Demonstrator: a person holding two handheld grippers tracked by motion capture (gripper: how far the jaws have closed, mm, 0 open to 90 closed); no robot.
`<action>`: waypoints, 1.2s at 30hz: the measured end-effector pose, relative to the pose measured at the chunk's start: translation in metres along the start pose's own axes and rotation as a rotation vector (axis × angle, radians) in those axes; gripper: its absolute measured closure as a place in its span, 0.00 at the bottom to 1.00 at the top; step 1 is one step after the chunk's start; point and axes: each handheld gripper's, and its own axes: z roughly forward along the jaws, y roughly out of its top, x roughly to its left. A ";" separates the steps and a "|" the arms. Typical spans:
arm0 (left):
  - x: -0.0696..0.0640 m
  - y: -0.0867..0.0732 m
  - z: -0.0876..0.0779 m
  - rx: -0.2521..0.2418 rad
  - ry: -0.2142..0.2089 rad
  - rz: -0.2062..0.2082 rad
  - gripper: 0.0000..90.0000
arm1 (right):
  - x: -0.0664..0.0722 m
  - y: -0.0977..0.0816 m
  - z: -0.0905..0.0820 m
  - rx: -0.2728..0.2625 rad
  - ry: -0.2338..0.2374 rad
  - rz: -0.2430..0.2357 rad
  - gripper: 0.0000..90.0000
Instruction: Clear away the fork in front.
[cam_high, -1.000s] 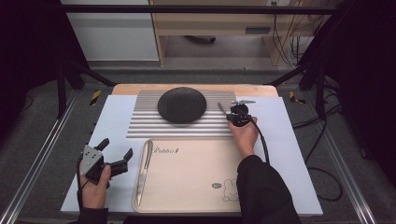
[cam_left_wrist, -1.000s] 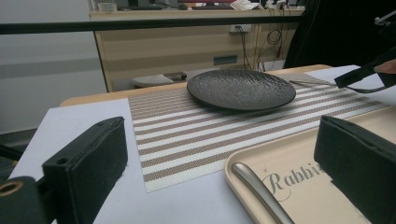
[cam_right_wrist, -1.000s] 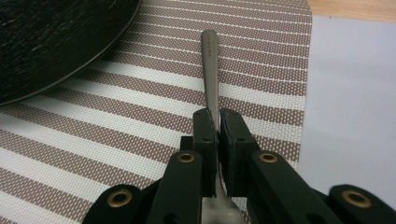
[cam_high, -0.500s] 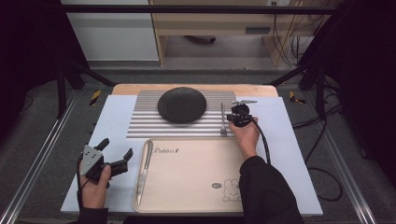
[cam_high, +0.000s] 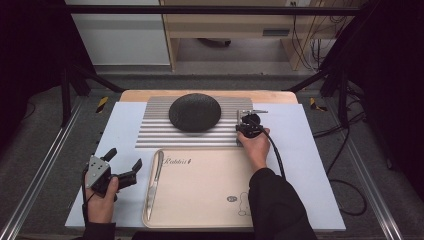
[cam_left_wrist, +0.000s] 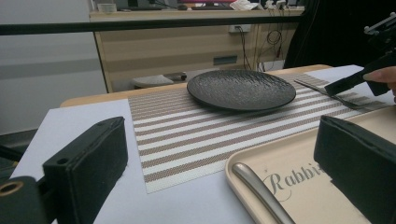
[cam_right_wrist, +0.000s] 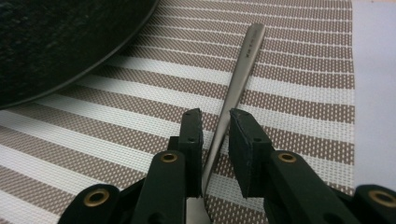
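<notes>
The right gripper (cam_high: 245, 116) sits low over the right edge of the striped placemat (cam_high: 155, 131), and its jaws have just been opening: in the right gripper view the two black pads stand slightly apart with the handle of a piece of silver cutlery (cam_right_wrist: 236, 88) running between them, a clear gap on the right-hand side, while whether the left pad touches the metal cannot be told. The cutlery lies flat on the placemat, just to the right of the black plate (cam_high: 195, 112), its handle pointing away from the jaws. In the left gripper view its tined end shows on the stripes beside the right hand, so it reads as a fork. Over on the left, the left gripper (cam_high: 125, 165) rests on the pale blue table cover (cam_high: 120, 125), jaws wide apart and holding nothing, just beside the beige tray (cam_high: 210, 195), where a silver knife (cam_high: 153, 182) lies along the left edge.
</notes>
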 end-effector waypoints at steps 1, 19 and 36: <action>0.000 0.000 0.000 -0.001 0.000 0.000 0.03 | 0.001 -0.001 0.001 0.000 -0.007 0.000 0.84; 0.000 0.000 0.000 0.002 0.000 0.002 0.03 | 0.002 0.000 -0.003 0.020 0.007 -0.042 0.95; 0.001 0.000 -0.001 -0.002 0.006 -0.001 0.03 | 0.000 0.005 -0.021 -0.029 0.040 -0.058 0.95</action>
